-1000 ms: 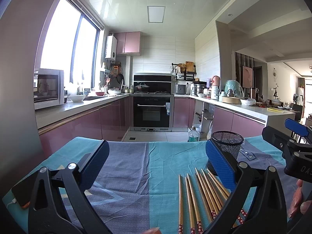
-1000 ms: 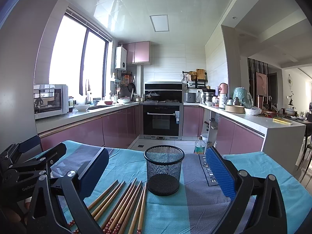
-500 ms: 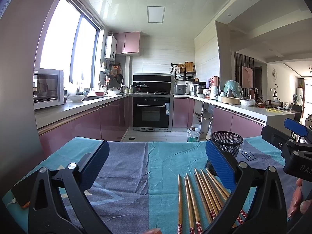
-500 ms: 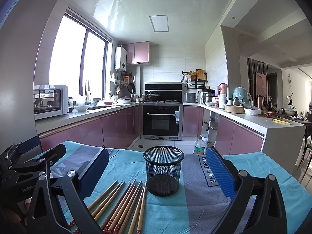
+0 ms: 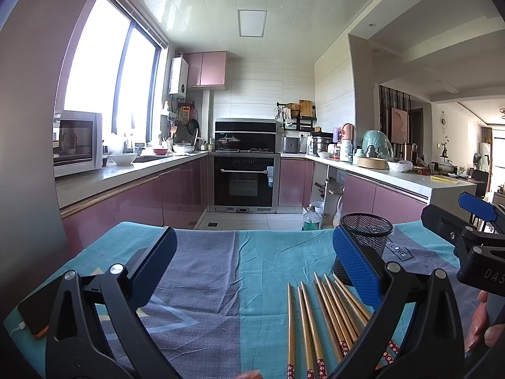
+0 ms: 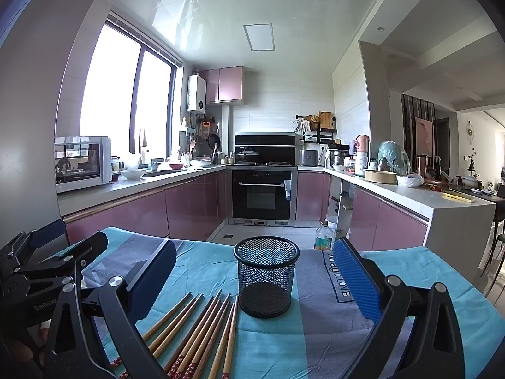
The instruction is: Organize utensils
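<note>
Here, both tools, the left tool point(image 5: 252, 262) and the right tool point(image 6: 254, 276), are held wide open and empty above the cloth-covered counter point(image 6: 315, 341), where closely packed chopsticks point(image 6: 202, 331) beside the light mesh holder point(image 6: 266, 276) could be scattered or the holder toppled.

Black tongs point(image 5: 252, 262), blue ribbed pads point(image 5: 353, 262), silver screws.

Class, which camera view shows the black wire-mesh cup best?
The right wrist view: the black wire-mesh cup stands whole and central. In the left wrist view, a blue gripper finger hides part of it.
</note>
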Tool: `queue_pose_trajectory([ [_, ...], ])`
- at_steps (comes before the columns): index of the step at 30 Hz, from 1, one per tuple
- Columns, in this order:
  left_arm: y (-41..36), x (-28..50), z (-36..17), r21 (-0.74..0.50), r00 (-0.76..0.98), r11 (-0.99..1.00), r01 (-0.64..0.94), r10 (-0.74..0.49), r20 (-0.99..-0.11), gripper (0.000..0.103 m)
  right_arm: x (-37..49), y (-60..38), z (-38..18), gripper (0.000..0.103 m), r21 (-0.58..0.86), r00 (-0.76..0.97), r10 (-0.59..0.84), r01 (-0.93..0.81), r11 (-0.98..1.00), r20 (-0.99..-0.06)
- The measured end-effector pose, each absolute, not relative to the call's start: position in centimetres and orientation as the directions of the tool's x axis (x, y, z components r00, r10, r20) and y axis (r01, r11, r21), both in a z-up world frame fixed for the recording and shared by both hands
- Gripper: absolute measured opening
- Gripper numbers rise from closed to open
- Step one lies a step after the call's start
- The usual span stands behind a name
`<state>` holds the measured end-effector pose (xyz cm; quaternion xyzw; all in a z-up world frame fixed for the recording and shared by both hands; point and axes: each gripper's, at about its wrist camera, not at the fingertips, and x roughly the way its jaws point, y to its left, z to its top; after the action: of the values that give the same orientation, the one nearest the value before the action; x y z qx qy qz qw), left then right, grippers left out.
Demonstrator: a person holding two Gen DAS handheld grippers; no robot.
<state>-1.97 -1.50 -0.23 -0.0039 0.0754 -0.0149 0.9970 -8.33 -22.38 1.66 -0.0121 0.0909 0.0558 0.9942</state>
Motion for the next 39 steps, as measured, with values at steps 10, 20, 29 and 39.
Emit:
queue_pose_trajectory([
  [10,-1.43,-2.00,-0.23,-0.011,0.988,1.000,0.028,-0.030,-0.149,0.097,-8.31,-22.43,1.69,0.096,-0.012,0.977,0.109,-0.113,0.993,-0.181],
  [20,-1.47,-2.02,-0.20,-0.011,0.988,1.000,0.029,-0.030,-0.151,0.097,-8.25,-22.52,1.69,0.096,-0.007,0.977,0.112,-0.115,0.993,-0.184],
  [29,-1.56,-2.06,-0.04,-0.016,0.987,0.999,0.030,-0.032,-0.155,0.097,-8.07,-22.43,1.50,0.096,-0.006,0.976,0.110,-0.113,0.994,-0.187],
  [39,-1.35,-1.85,-0.26,-0.020,0.985,0.999,0.029,-0.032,-0.168,0.097,-7.97,-22.29,1.26,0.096,-0.003,0.973,0.115,-0.118,0.993,-0.199],
])
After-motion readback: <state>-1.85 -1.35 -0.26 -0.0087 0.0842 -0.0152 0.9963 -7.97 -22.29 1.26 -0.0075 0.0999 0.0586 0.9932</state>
